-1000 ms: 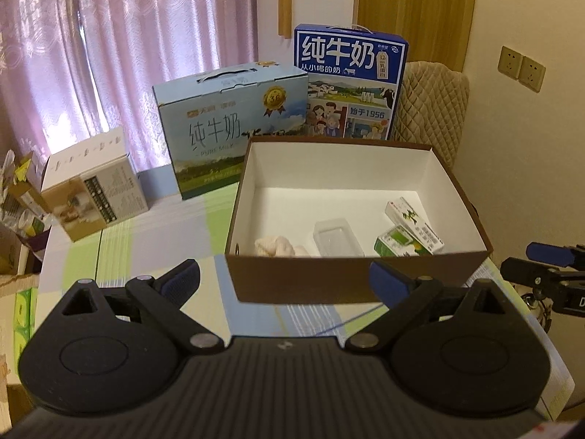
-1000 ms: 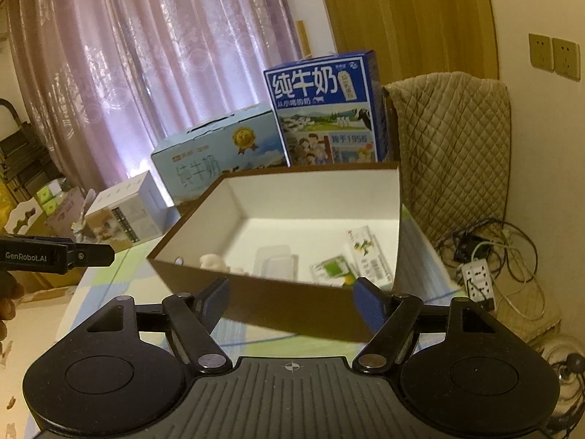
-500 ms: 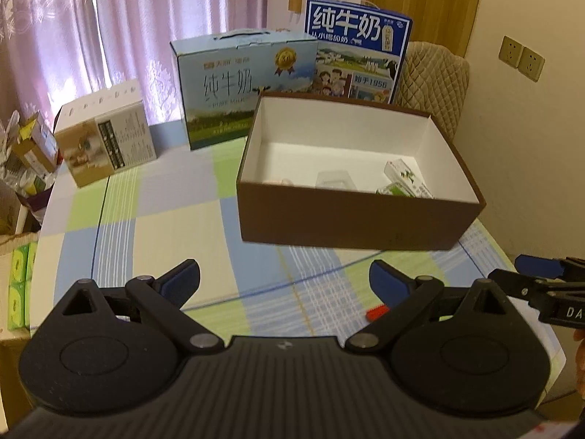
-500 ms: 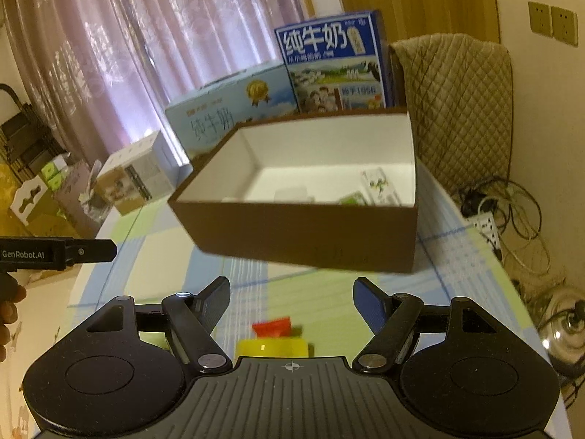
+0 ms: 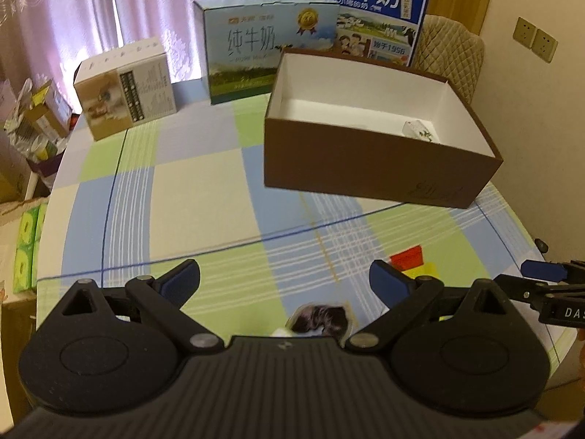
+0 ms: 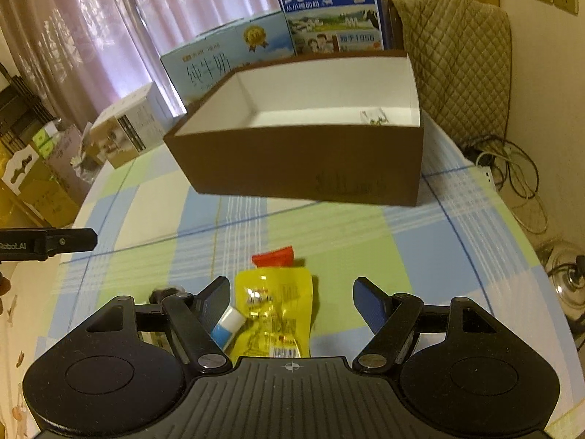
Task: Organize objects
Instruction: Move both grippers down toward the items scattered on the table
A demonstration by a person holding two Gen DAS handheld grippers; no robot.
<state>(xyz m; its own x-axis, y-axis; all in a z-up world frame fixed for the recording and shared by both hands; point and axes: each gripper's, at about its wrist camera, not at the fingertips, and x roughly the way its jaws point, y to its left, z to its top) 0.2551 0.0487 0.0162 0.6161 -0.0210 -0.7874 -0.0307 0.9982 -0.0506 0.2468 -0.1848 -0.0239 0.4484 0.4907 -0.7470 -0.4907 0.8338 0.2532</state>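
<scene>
A brown open box [image 5: 369,157] with a white inside stands on the checked tablecloth; a small milk carton [image 5: 418,130] shows inside it. The box also shows in the right wrist view [image 6: 303,161]. A yellow snack pouch with a red top [image 6: 276,307] lies between the fingers of my open, empty right gripper [image 6: 298,301], with a small white and blue item [image 6: 227,325] beside it. My left gripper [image 5: 285,280] is open and empty above a small dark picture card [image 5: 321,318]. The pouch's red top [image 5: 407,256] shows by its right finger.
Two blue milk cartons [image 5: 270,44] [image 5: 376,14] and a white and tan box [image 5: 126,87] stand behind the brown box. A quilted chair [image 6: 457,62] is at the back right. Cables and a power strip [image 6: 508,168] lie on the floor right.
Both grippers have pulled back from the brown box toward the near table edge. The yellow pouch, the small white and blue item and the dark card have come into view.
</scene>
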